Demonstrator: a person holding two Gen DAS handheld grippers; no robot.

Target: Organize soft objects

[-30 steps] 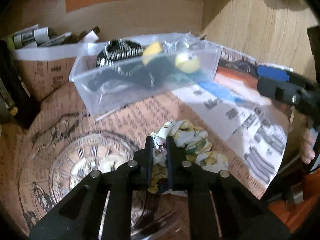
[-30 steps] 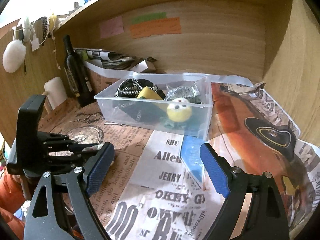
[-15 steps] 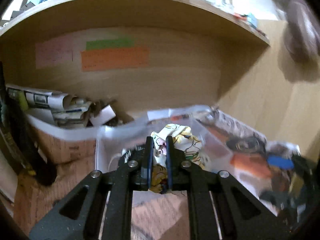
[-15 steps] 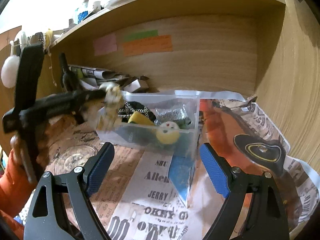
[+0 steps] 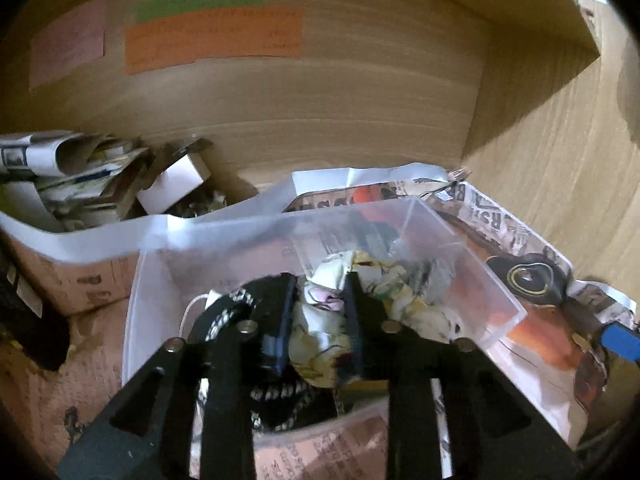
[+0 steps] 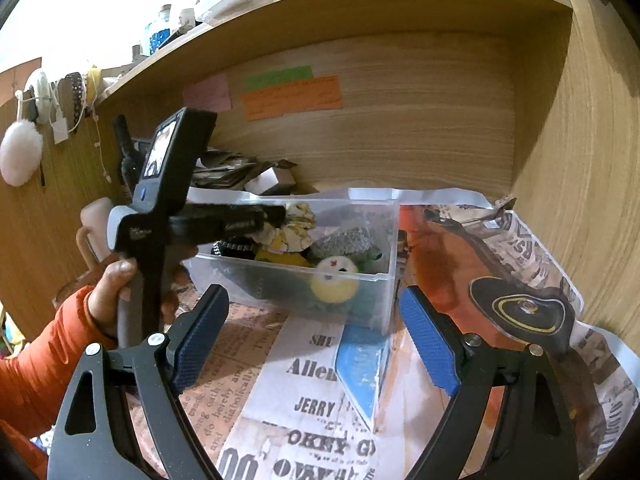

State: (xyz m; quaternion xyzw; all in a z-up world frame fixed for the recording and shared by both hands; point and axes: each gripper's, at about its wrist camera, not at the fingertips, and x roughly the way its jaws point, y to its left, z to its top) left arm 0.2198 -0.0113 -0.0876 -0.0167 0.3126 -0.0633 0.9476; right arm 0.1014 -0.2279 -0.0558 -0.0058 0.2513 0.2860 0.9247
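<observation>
My left gripper [image 5: 318, 312] clenches soft, light scrunchie [image 5: 320, 344] at its bunched middle, over bin [image 6: 372, 276]; right gripper [image 6: 312, 344] spread wide w/ nothing inside.

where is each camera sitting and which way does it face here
Left wrist: on the left gripper, looking down into the clear bin; its fingers pinch a printed scrunchie.
Right wrist: on the open right gripper, facing the shelf; shows the person's left hand.
Shared: bin, scrunchie, orange note.
</observation>
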